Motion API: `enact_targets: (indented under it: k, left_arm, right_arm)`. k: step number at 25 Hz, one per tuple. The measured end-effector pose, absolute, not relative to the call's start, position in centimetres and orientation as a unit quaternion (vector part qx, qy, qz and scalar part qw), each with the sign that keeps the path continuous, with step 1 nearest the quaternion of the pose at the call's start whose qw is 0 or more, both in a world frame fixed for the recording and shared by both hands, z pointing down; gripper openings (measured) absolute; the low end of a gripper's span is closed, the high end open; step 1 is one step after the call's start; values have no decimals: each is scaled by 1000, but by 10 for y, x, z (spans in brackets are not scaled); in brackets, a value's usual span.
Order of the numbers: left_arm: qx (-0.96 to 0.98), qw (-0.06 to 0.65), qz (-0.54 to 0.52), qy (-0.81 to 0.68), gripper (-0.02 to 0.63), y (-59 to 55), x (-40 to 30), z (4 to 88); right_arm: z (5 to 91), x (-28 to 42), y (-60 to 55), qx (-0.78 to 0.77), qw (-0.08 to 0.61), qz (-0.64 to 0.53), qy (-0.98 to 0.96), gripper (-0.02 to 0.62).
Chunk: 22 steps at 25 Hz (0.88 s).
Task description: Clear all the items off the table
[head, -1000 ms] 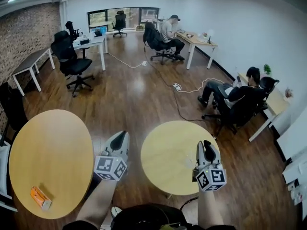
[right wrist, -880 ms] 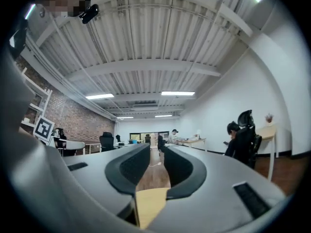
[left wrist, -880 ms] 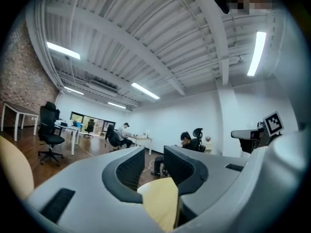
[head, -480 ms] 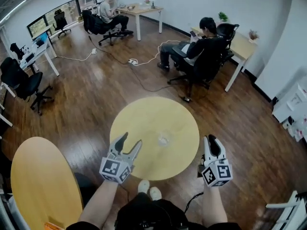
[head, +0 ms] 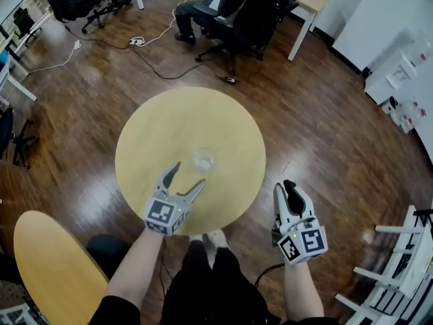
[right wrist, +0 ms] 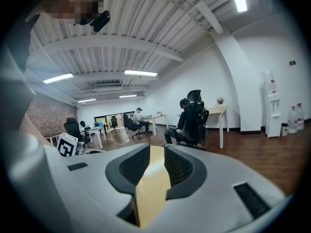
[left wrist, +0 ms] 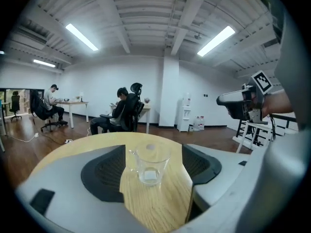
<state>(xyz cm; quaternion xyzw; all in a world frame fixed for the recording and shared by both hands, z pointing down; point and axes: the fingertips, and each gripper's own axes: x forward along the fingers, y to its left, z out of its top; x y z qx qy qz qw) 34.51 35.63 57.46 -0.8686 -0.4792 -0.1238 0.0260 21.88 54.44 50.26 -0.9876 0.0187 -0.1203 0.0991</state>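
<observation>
Ok, head view: clear glass mug (head: 202,160) stands upright near the middle of the round wooden surface (head: 230,124). Left hand-held gripper (head: 188,175) is over the surface's near side, with its tips aimed at the mug and just short of it. Right hand-held gripper (head: 291,187) hangs off the surface's edge, above the wood floor (head: 325,134).

Left gripper view: jaws are opening and released. The mug is framed between the two pads with its handle to the left, and neither pad touches it.

Right gripper view: jaws are set to a slim gap with nothing gripped; only the surface shows through it. Beyond them, a person (right wrist: 182,116) sits in a black office chair (right wrist: 197,111).
</observation>
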Motion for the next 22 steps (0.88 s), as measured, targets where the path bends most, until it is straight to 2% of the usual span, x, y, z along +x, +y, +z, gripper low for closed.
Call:
enact_targets:
  k: [3,5,18,22]
  left_arm:
    - [-859,28,-153,-487,436,373,356,606]
    - [-857,32,-163,-488,460,382,361,621]
    - [-866,18,-130,-482,431,423,386,631]
    - [-868,33,-120,-481,431,430,394,639]
  right_arm:
    - [523,203,555,-984,111,-139,-1,80]
    - [538,194,563,-981,119,-155,-13,80]
    - [564,213,549,-975,111,-190,19,80]
    - [569,219,550,-975,111,-194,19,80]
